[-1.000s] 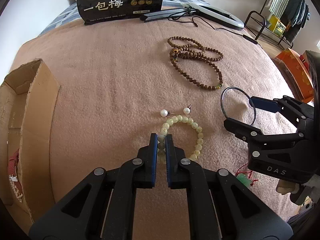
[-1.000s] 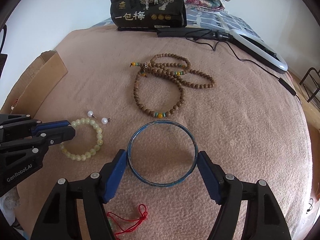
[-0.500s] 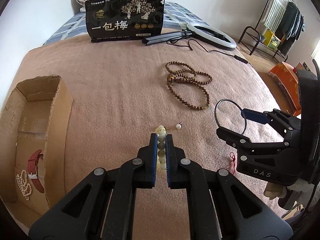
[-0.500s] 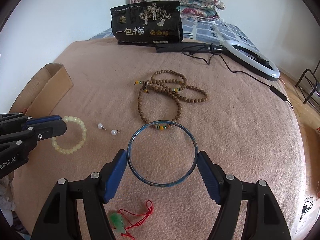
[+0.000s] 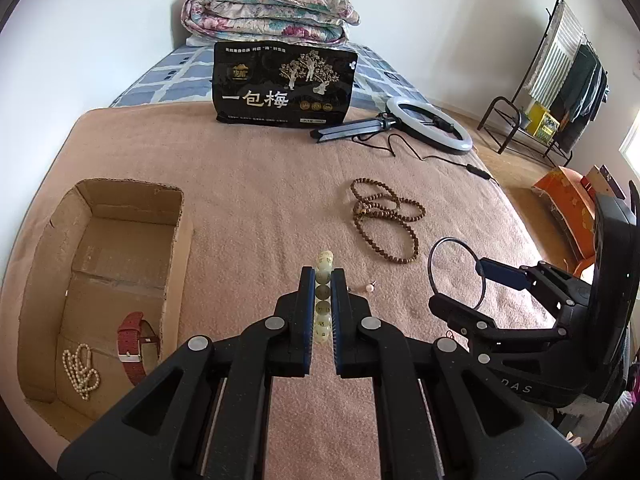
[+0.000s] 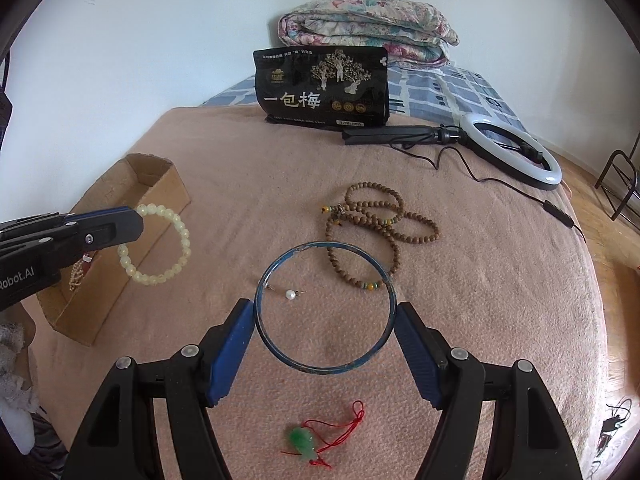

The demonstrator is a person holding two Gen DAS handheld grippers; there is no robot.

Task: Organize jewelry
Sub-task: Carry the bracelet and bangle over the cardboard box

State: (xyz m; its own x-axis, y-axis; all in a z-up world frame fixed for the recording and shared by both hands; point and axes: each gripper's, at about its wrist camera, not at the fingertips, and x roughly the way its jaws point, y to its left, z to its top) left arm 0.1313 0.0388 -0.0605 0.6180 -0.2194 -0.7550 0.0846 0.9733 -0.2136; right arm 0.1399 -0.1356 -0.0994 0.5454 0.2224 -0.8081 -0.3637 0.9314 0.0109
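My left gripper point(image 5: 321, 276) is shut on a pale yellow bead bracelet point(image 5: 323, 292) and holds it in the air above the blanket; the bracelet point(image 6: 160, 244) hangs from it in the right wrist view. My right gripper point(image 6: 325, 314) is shut on a thin blue bangle point(image 6: 280, 350), also lifted; the bangle point(image 5: 434, 256) shows in the left wrist view. A cardboard box point(image 5: 176, 248) lies at the left with a red watch strap point(image 5: 130, 340) and a pearl string point(image 5: 80, 372) inside. A brown bead necklace point(image 6: 380, 224), a pearl earring point(image 6: 290, 295) and a green pendant on red cord point(image 6: 306, 442) lie on the blanket.
The pink blanket point(image 5: 260, 184) covers the bed. At the far end stand a black snack bag point(image 5: 284, 84), a ring light with tripod and cable point(image 5: 428, 124) and a folded quilt point(image 5: 268, 16). A clothes rack point(image 5: 560, 80) and an orange box point(image 5: 568, 208) stand right of the bed.
Both grippers have risen and pulled back from the blanket. The left one lifted the yellow bracelet off the blanket; the right one lifted the blue bangle. The box interior came into view.
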